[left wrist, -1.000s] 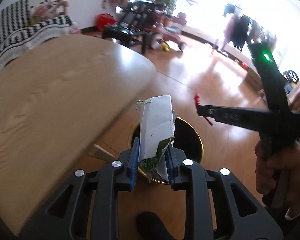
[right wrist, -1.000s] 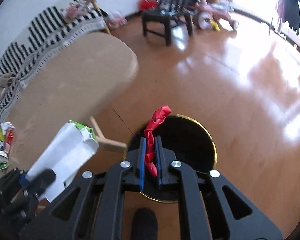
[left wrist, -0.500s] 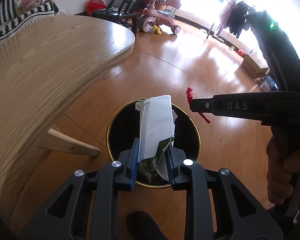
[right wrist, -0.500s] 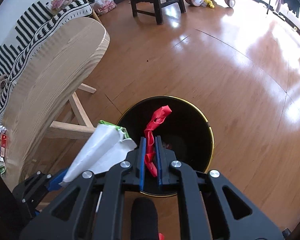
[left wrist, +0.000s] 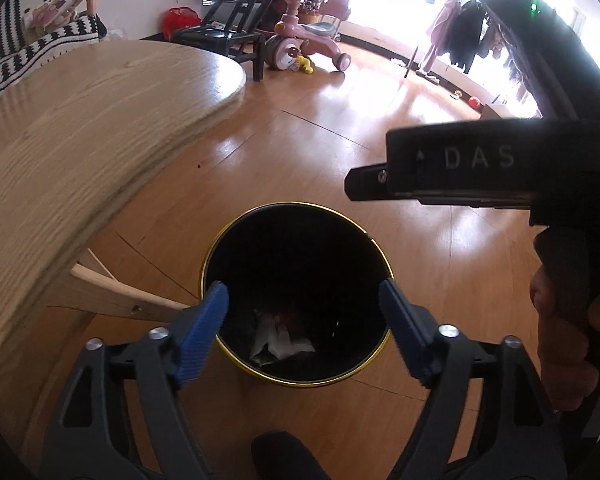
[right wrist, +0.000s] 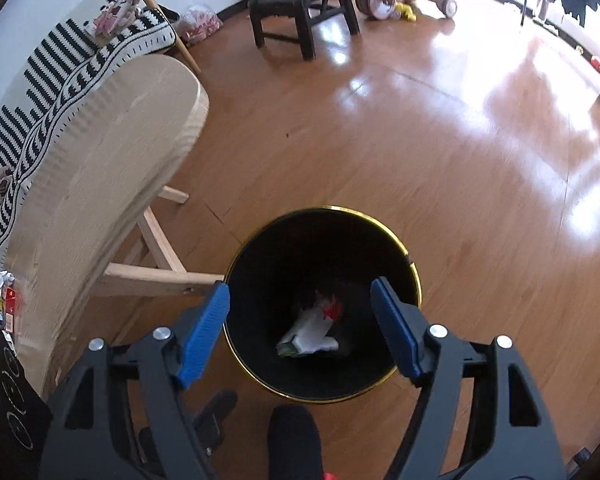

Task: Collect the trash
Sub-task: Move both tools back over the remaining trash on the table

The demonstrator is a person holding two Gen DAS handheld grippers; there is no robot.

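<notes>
both the left gripper (left wrist: pixel 302 312) and right gripper (right wrist: pixel 300 312) are held spread wide above the bin (right wrist: pixel 414 276); white carton (right wrist: pixel 308 334) and red scrap (right wrist: pixel 332 310) are seen lying down inside, below them.

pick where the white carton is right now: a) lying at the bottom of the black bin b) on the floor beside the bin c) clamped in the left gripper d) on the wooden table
a: the white carton lies at the bottom of the black bin, and both the left gripper and the right gripper hang open and empty above it.
</notes>
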